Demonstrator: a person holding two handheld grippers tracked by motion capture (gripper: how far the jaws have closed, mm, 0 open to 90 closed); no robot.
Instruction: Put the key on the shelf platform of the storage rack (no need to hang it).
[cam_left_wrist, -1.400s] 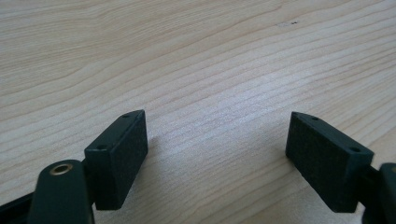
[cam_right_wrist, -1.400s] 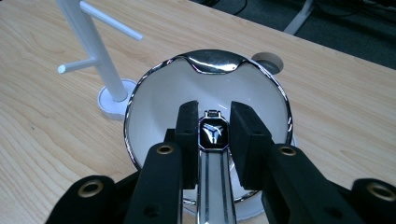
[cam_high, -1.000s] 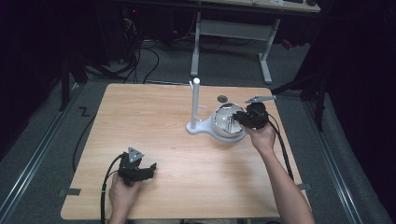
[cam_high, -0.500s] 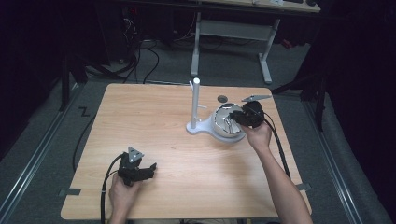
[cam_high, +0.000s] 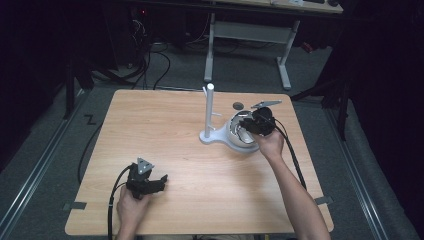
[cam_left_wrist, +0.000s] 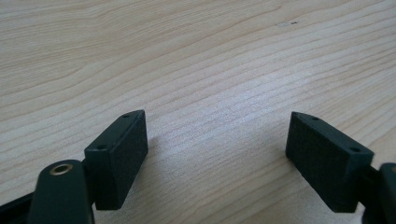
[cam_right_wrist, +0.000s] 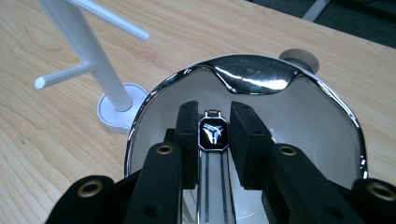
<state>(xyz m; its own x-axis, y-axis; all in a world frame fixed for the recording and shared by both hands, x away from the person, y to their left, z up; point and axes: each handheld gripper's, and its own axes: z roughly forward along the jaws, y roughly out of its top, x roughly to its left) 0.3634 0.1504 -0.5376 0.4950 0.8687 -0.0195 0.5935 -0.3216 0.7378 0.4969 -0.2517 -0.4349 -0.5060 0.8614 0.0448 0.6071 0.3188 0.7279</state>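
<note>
— Two jaws of the right gripper (cam_right_wrist: 212, 140) pinch a small dark watch (cam_right_wrist: 213, 134) by its case, low inside the shiny metal bowl (cam_right_wrist: 327, 116). What step is that?

— Likely the pick-up. The next move calls for a straight lift clear of the rim, then a swing toward the white stand (cam_right_wrist: 88, 51) at ten o'clock.

— And the arm?

— Right forearm reaches from five o'clock, hand (cam_high: 270, 145) tipped down over the bowl. The left gripper (cam_left_wrist: 215, 149), jaws spread and holding nothing, rests on the desk (cam_high: 175, 125) at seven o'clock.

Mirror-glossy metal bowl (cam_right_wrist: 327, 116); matt wood-grain table (cam_left_wrist: 196, 56); white plastic stand (cam_right_wrist: 88, 51).
</note>
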